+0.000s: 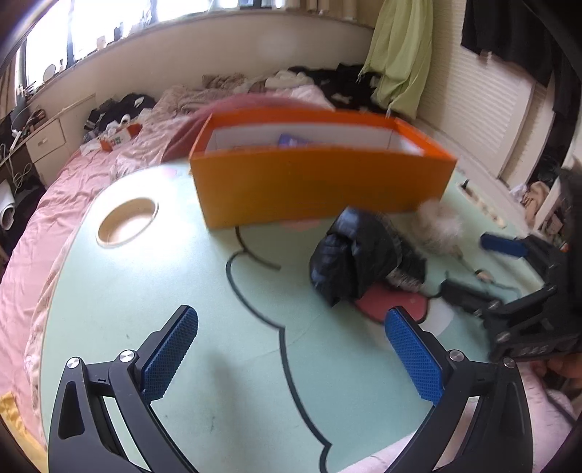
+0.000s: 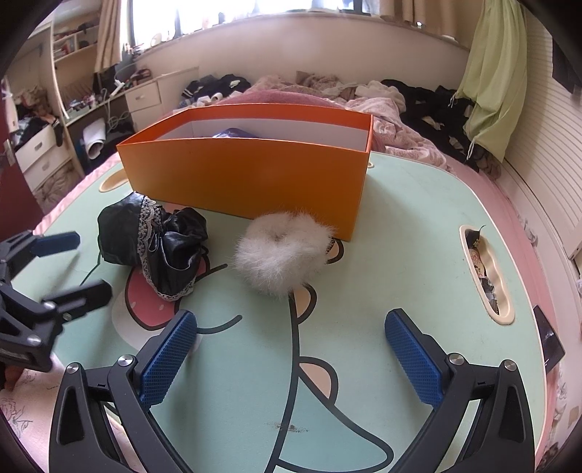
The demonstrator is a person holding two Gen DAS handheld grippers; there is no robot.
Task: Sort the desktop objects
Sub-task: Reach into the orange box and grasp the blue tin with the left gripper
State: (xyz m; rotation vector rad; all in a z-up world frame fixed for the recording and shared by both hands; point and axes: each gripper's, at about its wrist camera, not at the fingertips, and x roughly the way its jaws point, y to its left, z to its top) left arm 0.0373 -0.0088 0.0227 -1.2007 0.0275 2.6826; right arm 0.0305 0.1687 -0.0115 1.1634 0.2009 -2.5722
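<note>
Location: a bedroom in a home. A bed point(image 2: 418, 145) with pink bedding carries a mint-green cartoon-printed tabletop point(image 2: 400, 236). Loose clothes point(image 2: 429, 102) lie at the far side below a window sill point(image 2: 291, 25). A drawer unit point(image 2: 145, 96) and shelves point(image 2: 69, 40) stand far left; a green garment point(image 2: 498, 80) hangs far right.

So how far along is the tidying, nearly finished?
Partly. Something purple already lies in the orange box. Nothing is in hand: the left gripper and right gripper are both open and empty. The black lace-trimmed pouch and the white fluffy scrunchie are still on the table.
</note>
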